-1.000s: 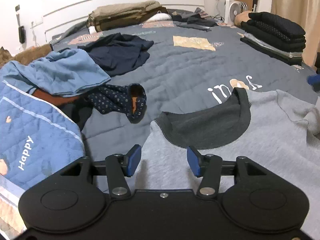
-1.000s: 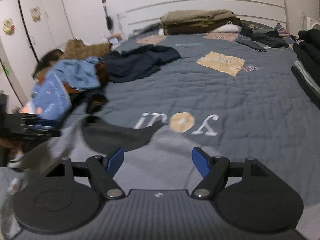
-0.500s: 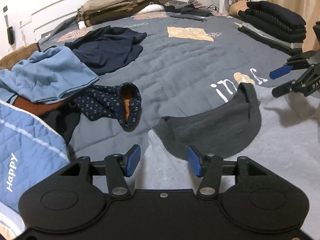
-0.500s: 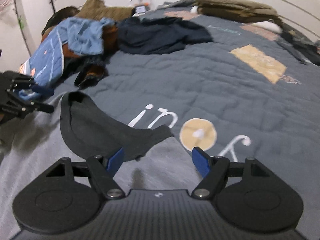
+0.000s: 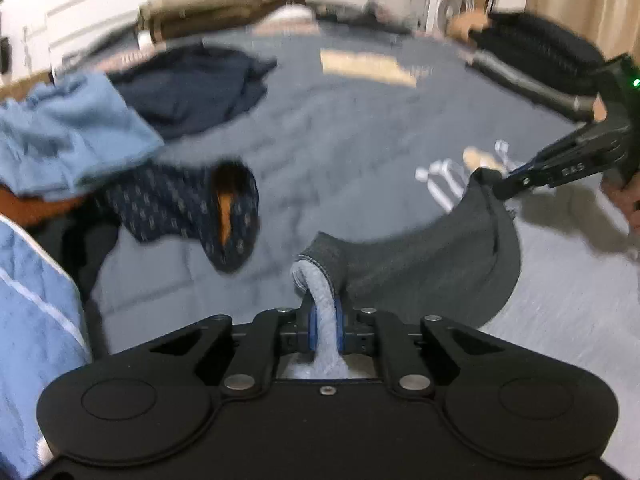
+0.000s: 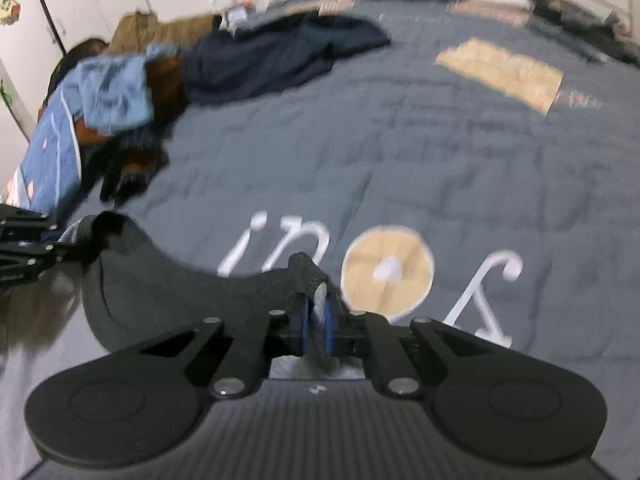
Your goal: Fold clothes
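A light grey sweatshirt (image 5: 560, 300) with a dark grey collar panel (image 5: 432, 264) lies on the bed in front of me. My left gripper (image 5: 325, 326) is shut on the left corner of its neckline, the grey fabric pinched between the blue pads. My right gripper (image 6: 316, 326) is shut on the right corner of the neckline, where the dark collar (image 6: 192, 292) meets the grey cloth. The right gripper also shows in the left wrist view (image 5: 560, 164), and the left gripper in the right wrist view (image 6: 24, 248). Both views are motion-blurred.
The bed has a grey-blue quilt (image 5: 360, 128) with white letters (image 6: 304, 248). Unfolded clothes lie at the left: a light blue garment (image 5: 68, 132), a navy one (image 5: 200, 84), a patterned one (image 5: 192, 208). Folded dark clothes (image 5: 536, 52) are stacked at the right, brown ones (image 5: 216, 8) at the headboard.
Both grippers have moved down onto the sweatshirt's neckline corners and shut on the fabric; they were open half a second ago.
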### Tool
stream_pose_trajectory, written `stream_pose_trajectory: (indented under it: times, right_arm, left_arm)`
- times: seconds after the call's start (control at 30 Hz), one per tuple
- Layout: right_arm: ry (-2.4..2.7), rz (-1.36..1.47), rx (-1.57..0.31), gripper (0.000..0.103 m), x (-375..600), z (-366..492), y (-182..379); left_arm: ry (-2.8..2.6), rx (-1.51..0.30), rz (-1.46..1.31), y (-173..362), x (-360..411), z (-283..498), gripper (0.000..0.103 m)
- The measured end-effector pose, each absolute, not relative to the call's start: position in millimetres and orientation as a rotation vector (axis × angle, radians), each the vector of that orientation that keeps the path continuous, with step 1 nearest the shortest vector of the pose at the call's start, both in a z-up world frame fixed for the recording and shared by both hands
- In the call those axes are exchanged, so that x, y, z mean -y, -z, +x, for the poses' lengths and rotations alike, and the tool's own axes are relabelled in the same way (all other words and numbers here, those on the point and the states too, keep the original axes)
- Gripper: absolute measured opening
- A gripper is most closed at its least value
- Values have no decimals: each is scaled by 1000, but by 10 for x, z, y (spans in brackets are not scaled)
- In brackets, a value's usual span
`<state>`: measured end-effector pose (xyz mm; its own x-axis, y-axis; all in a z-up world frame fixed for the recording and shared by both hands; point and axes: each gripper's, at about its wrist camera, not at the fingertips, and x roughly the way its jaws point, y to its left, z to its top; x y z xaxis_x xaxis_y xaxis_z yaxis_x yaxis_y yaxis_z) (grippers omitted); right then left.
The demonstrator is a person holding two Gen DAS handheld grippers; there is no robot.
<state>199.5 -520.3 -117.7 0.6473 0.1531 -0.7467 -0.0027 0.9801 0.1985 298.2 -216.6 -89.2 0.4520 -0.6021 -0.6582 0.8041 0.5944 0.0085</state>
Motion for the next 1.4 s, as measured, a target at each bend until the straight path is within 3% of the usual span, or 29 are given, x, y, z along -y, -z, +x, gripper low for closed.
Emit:
stream_pose_trajectory:
  times: [0.23,0.37,0.43,0.47,0.5,0.57,0.63,0.67,1.03,1.4]
  right_arm:
    - [-56,96,-702,6,5183,2169,794]
    - [-38,-10,-687,6,5090,2308,871]
    - [-36,-69,-713,10,5017,2365,1011]
    - [-16,-88,-750,10,4989,2403,1088]
    - [-9,-78,-745,12,4997,2337,1048]
    - [5,-58,-735,27,5012,2205,968]
    - [18,-38,-725,53,5028,2072,889]
    - [25,-29,-720,56,5036,2006,849]
    - [47,126,-688,64,4783,506,237]
    - [34,224,-731,66,4173,-1021,243]
  left_arm:
    - [876,-604,303,857,2166,3017,8]
    - [831,-648,311,924,2255,3119,10]
    - [771,-709,347,1014,2320,3153,21]
    - [738,-721,352,1037,2332,3147,36]
    - [732,-714,343,1009,2305,3113,41]
    - [731,-695,321,936,2237,3038,46]
    - [726,-677,303,820,2132,2933,52]
    - [732,-668,289,746,2073,2856,54]
    - [798,-616,155,73,1511,1541,61]
    - [794,-651,100,109,1110,296,63]
